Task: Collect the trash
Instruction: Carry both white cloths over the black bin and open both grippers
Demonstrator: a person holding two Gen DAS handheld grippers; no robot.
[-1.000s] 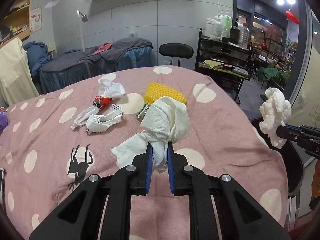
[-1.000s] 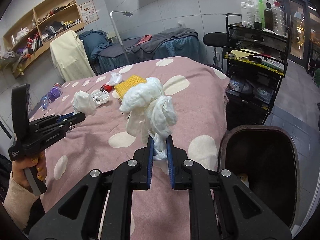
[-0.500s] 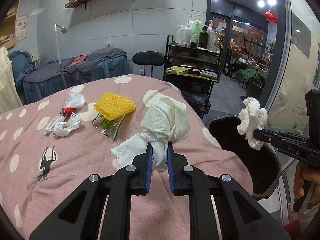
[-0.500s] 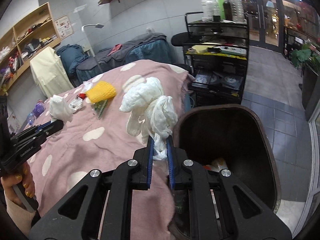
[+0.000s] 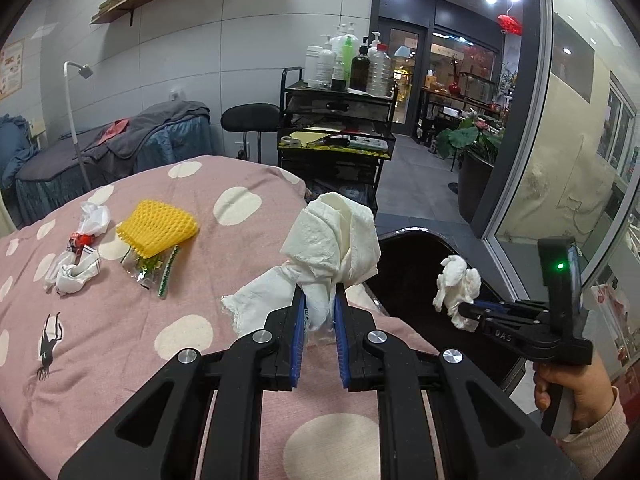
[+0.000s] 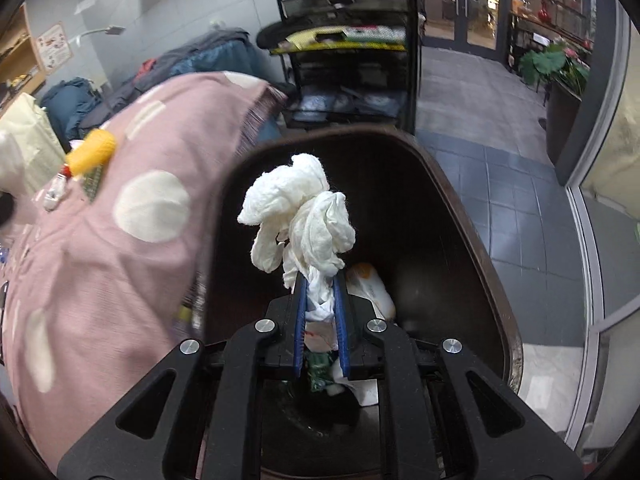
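Note:
My left gripper (image 5: pixel 320 300) is shut on a crumpled white tissue (image 5: pixel 332 236), held over the right edge of the pink dotted bed cover (image 5: pixel 120 340). My right gripper (image 6: pixel 320 280) is shut on a second white tissue wad (image 6: pixel 300 208) and hangs over the mouth of the dark brown bin (image 6: pixel 472 216), which holds some trash at its bottom. In the left wrist view the right gripper (image 5: pixel 464 312) with its wad (image 5: pixel 456 284) sits above the bin (image 5: pixel 412 276). On the cover lie a yellow foam net (image 5: pixel 158 228), a clear wrapper (image 5: pixel 154 272) and crumpled white wrappers (image 5: pixel 78 264).
A black trolley (image 5: pixel 336 140) with bottles stands behind the bin, a black stool (image 5: pixel 250 118) beside it. A treatment bed with grey covers (image 5: pixel 120 140) and a floor lamp (image 5: pixel 76 112) are at the back left. A glass partition (image 5: pixel 560 160) runs along the right, grey floor tiles (image 6: pixel 500 180) beyond the bin.
Both grippers have swung right from over the bed toward the bin, each still holding its tissue. The right gripper has dropped and tilted down over the bin's mouth.

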